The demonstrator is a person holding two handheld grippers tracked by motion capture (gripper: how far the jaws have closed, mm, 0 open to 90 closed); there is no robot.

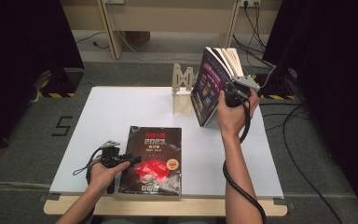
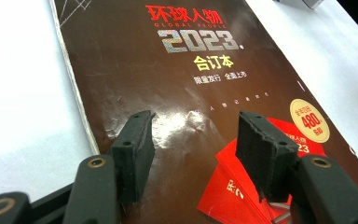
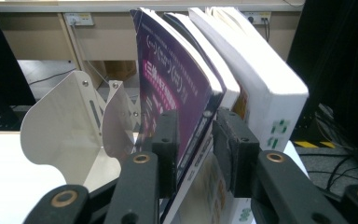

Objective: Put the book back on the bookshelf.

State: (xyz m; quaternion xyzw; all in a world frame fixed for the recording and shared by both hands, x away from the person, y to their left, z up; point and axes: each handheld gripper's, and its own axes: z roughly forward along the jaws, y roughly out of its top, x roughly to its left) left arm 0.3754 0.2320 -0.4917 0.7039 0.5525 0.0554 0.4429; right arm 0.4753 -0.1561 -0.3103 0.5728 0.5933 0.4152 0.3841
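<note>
A dark brown magazine (image 1: 154,158) with "2023" on its cover (image 2: 191,70) lies flat near the table's front edge. My left gripper (image 1: 127,161) is open, low over the magazine's left part, with its jaws (image 2: 196,140) spread above the glossy cover and nothing between them. My right gripper (image 1: 230,91) is shut on a purple-covered book (image 1: 209,88), which stands tilted at the back right with its lower edge near the table. In the right gripper view the jaws (image 3: 196,140) pinch the purple book (image 3: 172,84) at its edge. Thick white books (image 3: 256,79) stand just right of it.
A pale metal bookend (image 1: 182,88) stands on the white table top (image 1: 112,116) just left of the held book, seen close as a curved plate (image 3: 70,126). Cables and dark curtains lie beyond the table's right side. Bare table surface stretches left and centre.
</note>
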